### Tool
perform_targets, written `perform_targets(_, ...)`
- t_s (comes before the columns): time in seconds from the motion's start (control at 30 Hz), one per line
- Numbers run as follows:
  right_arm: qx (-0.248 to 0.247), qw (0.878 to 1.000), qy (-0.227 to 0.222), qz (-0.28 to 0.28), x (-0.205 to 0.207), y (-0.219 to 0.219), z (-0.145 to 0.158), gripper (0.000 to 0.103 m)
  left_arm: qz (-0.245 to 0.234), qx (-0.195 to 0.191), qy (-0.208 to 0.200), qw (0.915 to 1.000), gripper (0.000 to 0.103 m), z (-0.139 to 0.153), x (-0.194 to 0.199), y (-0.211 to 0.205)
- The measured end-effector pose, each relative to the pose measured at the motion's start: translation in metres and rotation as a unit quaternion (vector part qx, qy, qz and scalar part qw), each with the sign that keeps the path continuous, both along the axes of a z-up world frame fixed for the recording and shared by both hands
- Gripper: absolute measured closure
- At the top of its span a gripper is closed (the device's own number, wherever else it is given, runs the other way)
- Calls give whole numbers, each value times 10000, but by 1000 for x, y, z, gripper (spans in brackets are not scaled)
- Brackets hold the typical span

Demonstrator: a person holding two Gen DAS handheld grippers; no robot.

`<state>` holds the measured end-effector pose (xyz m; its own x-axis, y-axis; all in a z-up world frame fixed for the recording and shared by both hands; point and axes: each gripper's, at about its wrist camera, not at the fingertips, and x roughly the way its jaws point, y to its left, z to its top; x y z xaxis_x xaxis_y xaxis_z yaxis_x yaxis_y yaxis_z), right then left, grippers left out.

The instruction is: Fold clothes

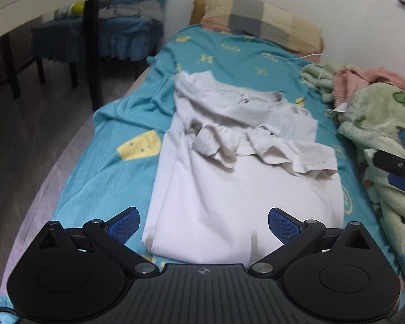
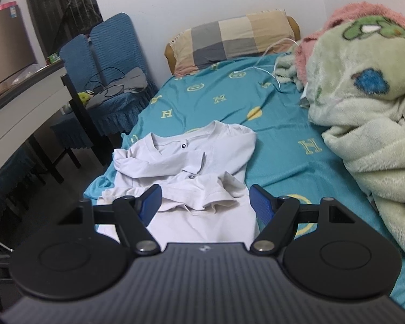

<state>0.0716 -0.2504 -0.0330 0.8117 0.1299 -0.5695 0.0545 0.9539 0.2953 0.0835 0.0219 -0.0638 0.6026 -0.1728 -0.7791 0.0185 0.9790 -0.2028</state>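
A: Where's the white T-shirt lying?

B: Flat on the teal bedsheet, well short of the checked pillow at the head of the bed, collar toward the pillow and hem toward us. Both sleeves look folded in across the chest, so I'd judge the side folds are done and the lengthwise fold is left.

A: And the grippers?

B: The left gripper is released, jaws spread wide, nothing between the pads; it hovers over the hem end farthest from the pillow. The right gripper is also spread and empty, over the shirt's lower body on the side nearer the green fleece blanket.

A: Why there?

B: Probably to take the two hem corners and carry them toward the pillow, up to the collar. Open jaws suit that; thin cotton needs the pads to close right at the edge.

A: Any risk?

B: The sleeves lie loose and rumpled, so a quick lift could drag them out of place. The blanket is just beside the shirt and could get in the way
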Motion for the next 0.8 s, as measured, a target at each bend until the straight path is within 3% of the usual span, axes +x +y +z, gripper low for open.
perform_targets(0.13, 353, 9983, 448, -145, 5, -9, -11, 30, 350, -746, 538, 9951, 1, -14, 9, 22)
perform_targets(0.23, 1331, 9873, 852, -127, 6, -23, -26, 29, 652, -1450, 976, 9824, 3, -29, 15, 41)
perform_targets(0.3, 2039, 9726, 1110, -96, 5, -31, -37, 28, 829, -1835, 1214, 9720, 5, -40, 17, 51)
perform_targets(0.37, 2780, 9499, 1426, -96, -1, -28, -50, 27, 1009, -2189, 1428, 9599, 6, -51, 19, 60)
perform_targets(0.47, 3884, 8968, 2101, -263, -6, -25, -82, 28, 1176, -2642, 1748, 9412, 8, -68, 21, 66)
perform_targets(0.57, 4481, 8506, 2698, -538, -13, -16, -112, 28, 1222, -2974, 1978, 9260, 11, -82, 23, 66)
perform_targets(0.6, 4571, 8406, 2841, -609, -15, -13, -119, 28, 1228, -3068, 2036, 9216, 11, -86, 23, 65)
perform_targets(0.7, 4388, 8418, 3011, -907, -14, -8, -128, 28, 1421, -3310, 1999, 9112, 11, -93, 22, 66)
perform_targets(0.8, 4219, 8458, 2965, -1367, -14, -13, -132, 28, 1787, -3680, 1869, 8931, 10, -100, 20, 71)
